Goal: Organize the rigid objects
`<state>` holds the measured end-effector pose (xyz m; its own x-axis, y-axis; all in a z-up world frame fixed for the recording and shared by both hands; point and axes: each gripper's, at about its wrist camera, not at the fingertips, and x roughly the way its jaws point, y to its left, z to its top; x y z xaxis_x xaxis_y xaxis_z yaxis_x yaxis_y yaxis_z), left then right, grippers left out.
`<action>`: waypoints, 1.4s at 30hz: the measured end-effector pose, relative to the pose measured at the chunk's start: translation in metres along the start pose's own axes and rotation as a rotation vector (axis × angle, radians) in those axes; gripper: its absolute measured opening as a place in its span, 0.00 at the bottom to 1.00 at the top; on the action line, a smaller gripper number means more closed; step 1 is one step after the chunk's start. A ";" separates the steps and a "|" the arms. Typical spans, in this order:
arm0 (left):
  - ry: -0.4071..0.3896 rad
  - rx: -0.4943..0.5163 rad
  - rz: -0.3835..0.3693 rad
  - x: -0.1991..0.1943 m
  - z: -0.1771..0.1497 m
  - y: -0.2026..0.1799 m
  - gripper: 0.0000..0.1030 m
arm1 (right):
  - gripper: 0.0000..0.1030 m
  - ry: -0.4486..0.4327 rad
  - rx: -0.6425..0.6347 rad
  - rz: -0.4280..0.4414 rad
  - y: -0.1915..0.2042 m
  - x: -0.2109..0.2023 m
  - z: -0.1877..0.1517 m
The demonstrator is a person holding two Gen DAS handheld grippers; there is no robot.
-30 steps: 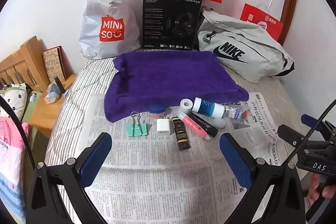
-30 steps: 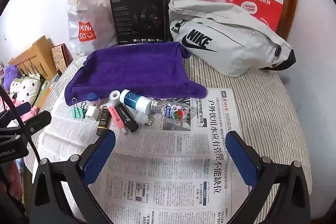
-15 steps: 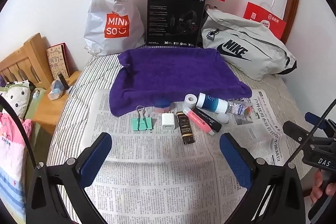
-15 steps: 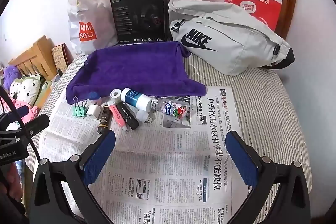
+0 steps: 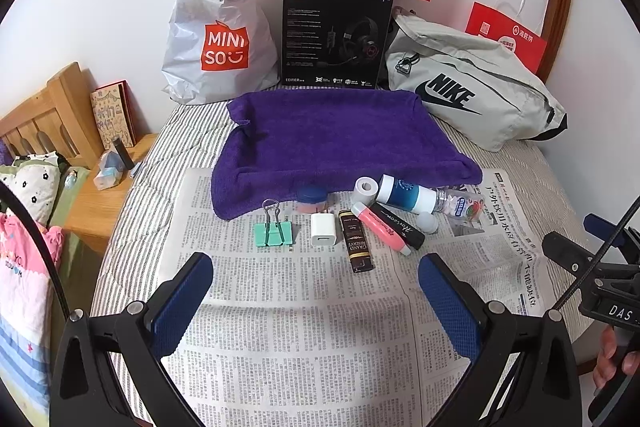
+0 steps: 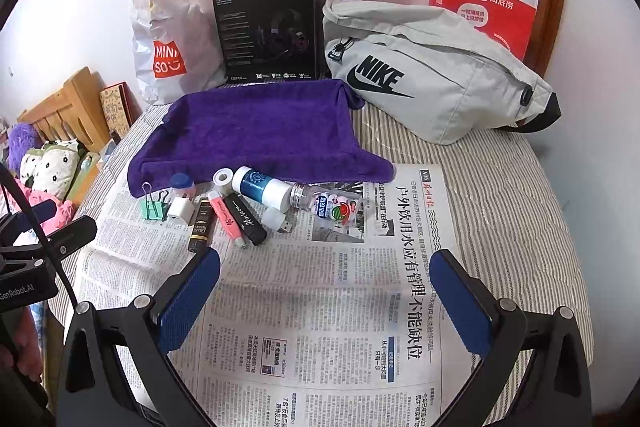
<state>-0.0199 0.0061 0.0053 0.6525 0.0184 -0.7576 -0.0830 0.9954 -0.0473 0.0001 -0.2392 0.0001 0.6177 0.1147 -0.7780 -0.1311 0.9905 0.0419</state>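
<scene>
The left gripper (image 5: 316, 291) hung with its jaws spread wide and empty over bare newspaper (image 5: 280, 327), low in its frame. The right gripper (image 6: 326, 291) was likewise wide open and held nothing, also above print.

Just beyond the left jaws, mid-frame, lay the row to be sorted: a green clip (image 5: 274, 233), a white charger (image 5: 323, 229), a dark tube (image 5: 356, 247), a pink tube (image 5: 380, 227) touching a black pen (image 5: 398, 225), then a tape roll (image 5: 366, 187), a blue-and-white bottle (image 5: 406, 193) and a clear bottle (image 5: 460, 205) toward the right. A small blue-capped jar (image 5: 313, 199) sat half under the towel's edge.

Nothing looked picked yet, so the step was likely choosing a first item. The clip stood apart from the others, well placed for the left jaws; straddling its body across the narrow width, handles clear, would probably hold best. The pink tube and pen lay pressed together, so a finger would have little gap between them; those might be better left until their neighbours were gone.

The purple towel (image 5: 340, 135) filled mid-frame behind the row, flat and bare, the probable place to set things. Bags and a black box (image 5: 336, 35) walled the upper frame; the bed fell away at far left. Open paper lay below and to the right.
</scene>
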 end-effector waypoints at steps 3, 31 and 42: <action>-0.001 -0.001 0.003 0.000 -0.001 -0.001 1.00 | 1.00 -0.001 0.000 0.000 0.000 0.000 0.000; 0.004 0.007 0.009 0.002 -0.004 0.004 1.00 | 1.00 0.007 -0.002 -0.001 0.003 -0.001 -0.002; 0.006 0.007 0.009 0.002 -0.004 0.003 1.00 | 1.00 0.009 0.000 0.000 0.002 -0.001 -0.002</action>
<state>-0.0214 0.0093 0.0009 0.6475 0.0269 -0.7616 -0.0837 0.9958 -0.0360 -0.0022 -0.2375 0.0000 0.6108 0.1138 -0.7836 -0.1313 0.9905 0.0415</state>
